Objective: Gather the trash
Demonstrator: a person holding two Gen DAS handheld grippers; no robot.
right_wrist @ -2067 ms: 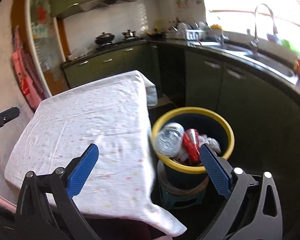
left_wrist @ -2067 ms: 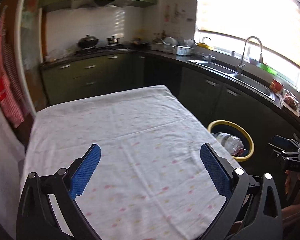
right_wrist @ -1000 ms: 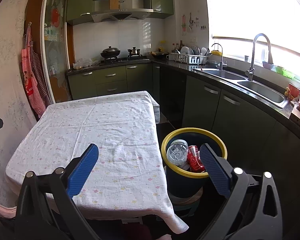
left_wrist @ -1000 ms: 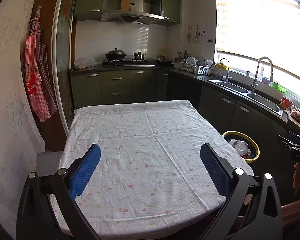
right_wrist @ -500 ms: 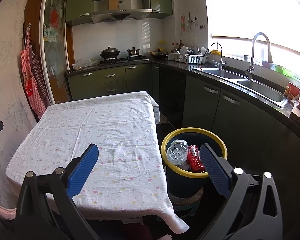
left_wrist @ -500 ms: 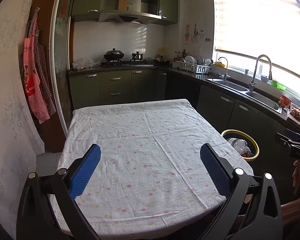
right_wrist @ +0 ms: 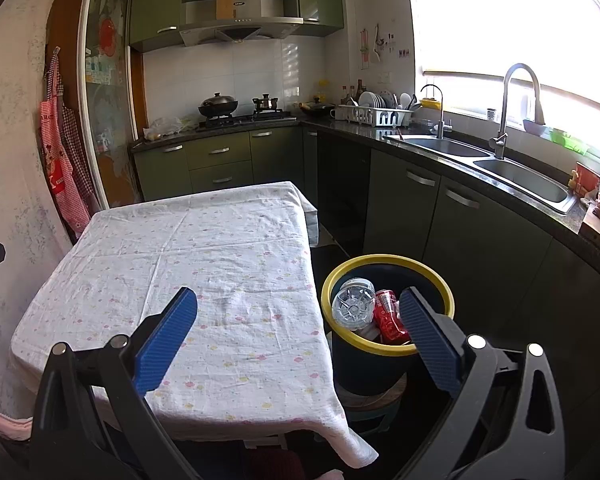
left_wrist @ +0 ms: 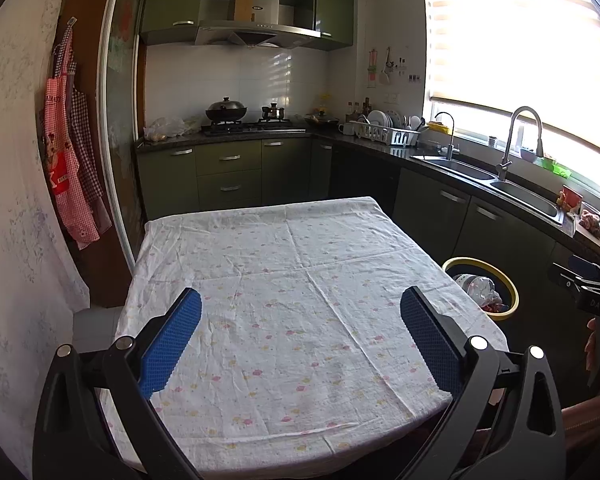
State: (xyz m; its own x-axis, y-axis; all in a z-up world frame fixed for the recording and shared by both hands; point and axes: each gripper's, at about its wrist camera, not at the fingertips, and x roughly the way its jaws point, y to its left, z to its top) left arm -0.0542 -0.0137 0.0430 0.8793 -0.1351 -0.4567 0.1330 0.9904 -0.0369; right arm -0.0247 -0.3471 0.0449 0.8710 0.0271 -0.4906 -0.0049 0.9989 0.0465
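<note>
trash bin (right_wrist: 388, 354) holding bottle and can sits just beyond right gripper (right_wrist: 299, 302).

Cloth-covered table (left_wrist: 300, 280) top bare; bin (right_wrist: 446, 292) just right of it, bottle (right_wrist: 352, 304) and can (right_wrist: 388, 314) filling its mouth.

- Table under a white floral tablecloth (left_wrist: 300, 280), creased into quarters, one corner hanging down at the near right (right_wrist: 352, 448).
- Red checked aprons (left_wrist: 70, 176) hanging on the left wall.
- Green base cabinets (left_wrist: 228, 172) with metal handles beneath a dark countertop.
- Lidded black wok (left_wrist: 225, 111) on the gas hob; a small pot (left_wrist: 274, 111) beside it.
- Steel range hood (left_wrist: 256, 34) above the hob.
- White dish rack (right_wrist: 380, 114) with plates, near the sink.
- Double steel sink (right_wrist: 516, 178) with a tall curved tap (right_wrist: 512, 108) beneath the bright blinded window.
</note>
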